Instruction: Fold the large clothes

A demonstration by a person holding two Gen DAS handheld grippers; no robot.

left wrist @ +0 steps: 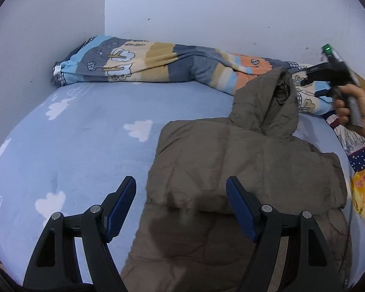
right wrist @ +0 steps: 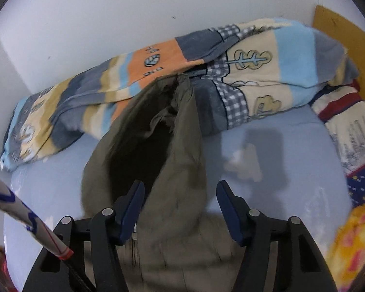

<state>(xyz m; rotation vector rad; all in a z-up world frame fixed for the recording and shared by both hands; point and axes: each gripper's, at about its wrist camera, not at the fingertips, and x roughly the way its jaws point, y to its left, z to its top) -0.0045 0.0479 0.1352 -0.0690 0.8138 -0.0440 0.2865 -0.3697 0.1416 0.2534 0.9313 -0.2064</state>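
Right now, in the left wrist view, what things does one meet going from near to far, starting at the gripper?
Left gripper with jaws open → body of the brown padded jacket → its hood, propped up → rolled patterned blanket → white wall.

A home bedroom: cloud-print bed sheet point(left wrist: 85, 131), rolled patterned blanket point(left wrist: 158, 63).
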